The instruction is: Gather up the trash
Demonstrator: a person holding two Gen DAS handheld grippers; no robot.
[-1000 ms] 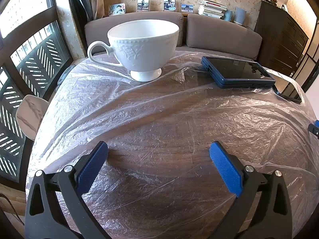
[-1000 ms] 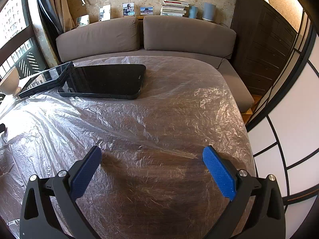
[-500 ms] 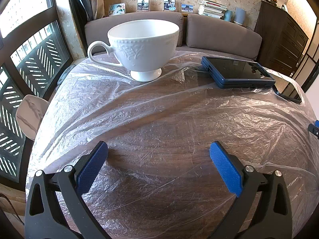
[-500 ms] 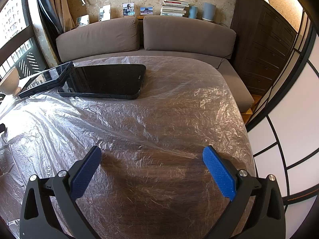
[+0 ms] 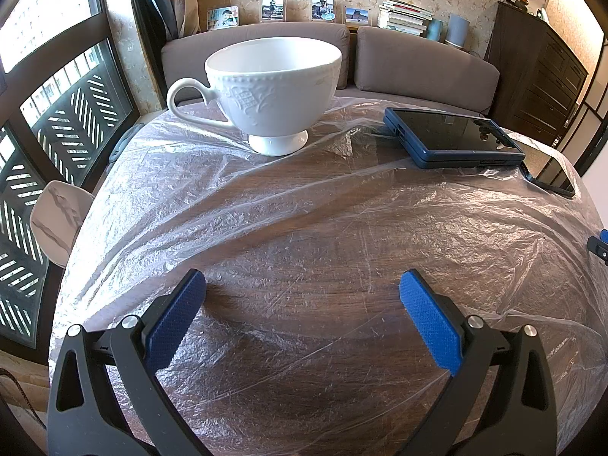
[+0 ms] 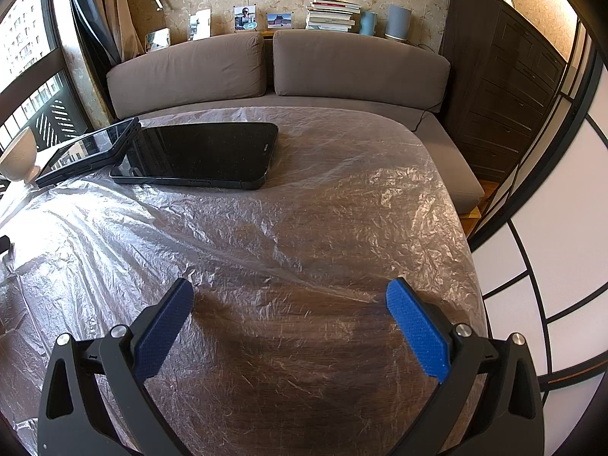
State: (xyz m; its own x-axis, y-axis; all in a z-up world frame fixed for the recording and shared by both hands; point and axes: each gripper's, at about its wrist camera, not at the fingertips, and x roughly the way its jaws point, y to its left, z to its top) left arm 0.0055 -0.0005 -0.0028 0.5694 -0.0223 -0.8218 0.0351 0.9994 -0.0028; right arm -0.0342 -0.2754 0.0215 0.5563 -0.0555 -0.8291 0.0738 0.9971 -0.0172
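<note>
Both hand-held grippers — left (image 5: 302,290), right (image 6: 290,296) — are held wide open, empty, over the crinkled clear plastic sheet (image 5: 304,205) spread on the dark wooden tabletop (image 6: 304,342). Likely trash; no grasp begun — an edge pinch is needed next.

No readable text, label, brand, number or sign is to be found in either view. The spines of the stacked books (image 6: 333,15) on the ledge behind the sofa are too small and blurred to be read, and only pictures, no lettering, can be made out on the propped photos (image 5: 323,7).
</note>
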